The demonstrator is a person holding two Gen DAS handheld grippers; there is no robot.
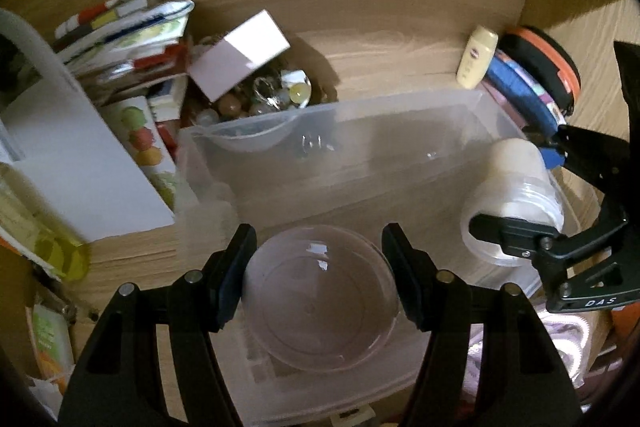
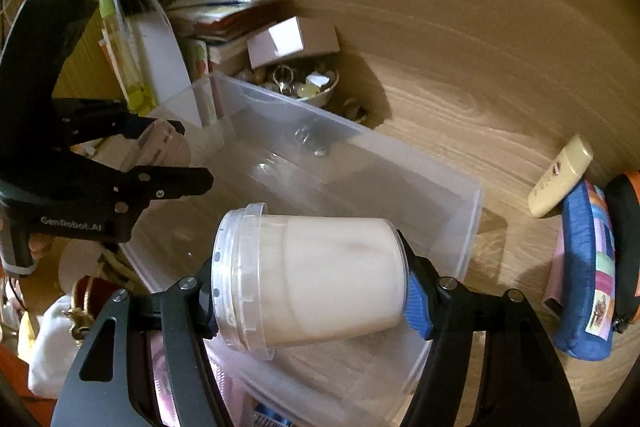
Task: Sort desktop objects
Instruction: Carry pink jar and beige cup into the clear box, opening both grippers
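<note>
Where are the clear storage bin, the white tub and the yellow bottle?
clear storage bin (image 1: 400,111), left wrist view, far rim.
white tub (image 2: 340,275), right wrist view, side wall.
yellow bottle (image 2: 560,179), right wrist view, body.

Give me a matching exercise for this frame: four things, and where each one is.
Things:
1. clear bowl
2. white tub
3. cream bottle
4. pink box

Places:
A. lying on the bare desk beside the blue pouch
B. in the right tool
C. on top of the dish of trinkets
D. in the left tool

Pairs: 1-D, 2-B, 3-A, 4-C
</note>
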